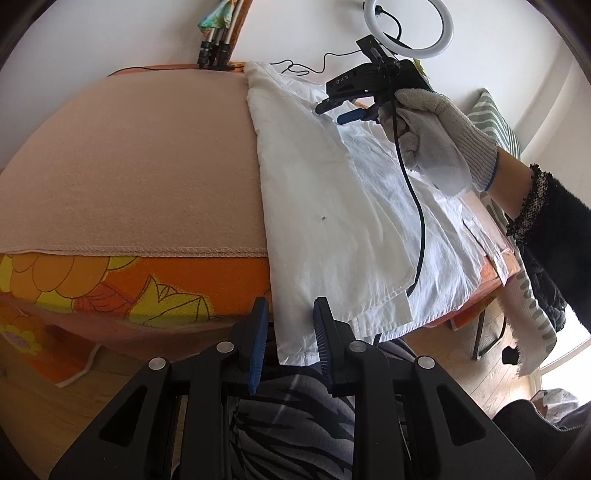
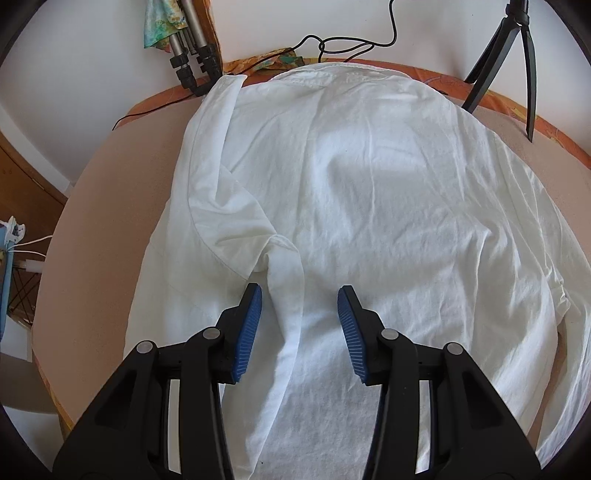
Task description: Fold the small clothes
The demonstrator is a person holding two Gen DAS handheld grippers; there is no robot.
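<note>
A white shirt (image 1: 332, 206) lies spread on the pink-covered table (image 1: 129, 166), and its near hem hangs over the front edge. My left gripper (image 1: 290, 332) is open at that edge. The hem corner sits between its blue pads (image 1: 258, 332), which do not press on it. A gloved hand (image 1: 436, 140) holds my right gripper (image 1: 332, 112) over the shirt's far part. In the right wrist view that right gripper (image 2: 299, 306) stands open just above the shirt (image 2: 369, 184). A raised fold of cloth (image 2: 284, 280) runs between its pads, untouched.
A black cable (image 1: 417, 192) trails from the right gripper across the shirt. A ring light (image 1: 408, 27) and tripod legs (image 1: 218, 51) stand at the table's far edge, and a black tripod (image 2: 517, 55) at the far right. An orange flowered cloth (image 1: 110, 280) hangs under the pink cover.
</note>
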